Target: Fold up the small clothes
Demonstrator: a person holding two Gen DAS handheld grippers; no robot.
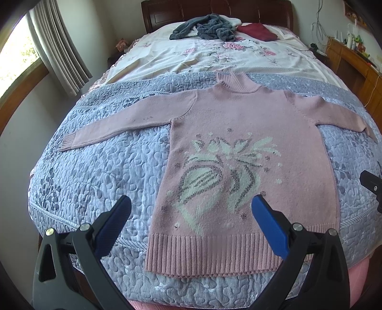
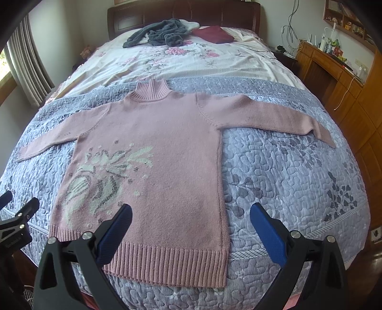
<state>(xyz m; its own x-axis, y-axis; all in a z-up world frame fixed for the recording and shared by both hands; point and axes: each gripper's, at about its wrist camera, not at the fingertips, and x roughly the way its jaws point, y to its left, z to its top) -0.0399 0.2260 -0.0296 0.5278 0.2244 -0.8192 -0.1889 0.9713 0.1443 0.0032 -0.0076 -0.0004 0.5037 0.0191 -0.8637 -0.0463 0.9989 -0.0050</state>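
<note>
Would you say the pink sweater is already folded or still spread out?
Spread out: the pink sweater lies flat on the quilt, both sleeves extended sideways, hem unfolded.

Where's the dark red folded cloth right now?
The dark red cloth lies at the far end of the bed, near the headboard, just right of the crumpled grey garment; both views show it well beyond the pink sweater.

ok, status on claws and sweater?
Both claws, left and right, open, empty. Pink sweater flat on quilt, unfolded. Nothing in the way.
</note>
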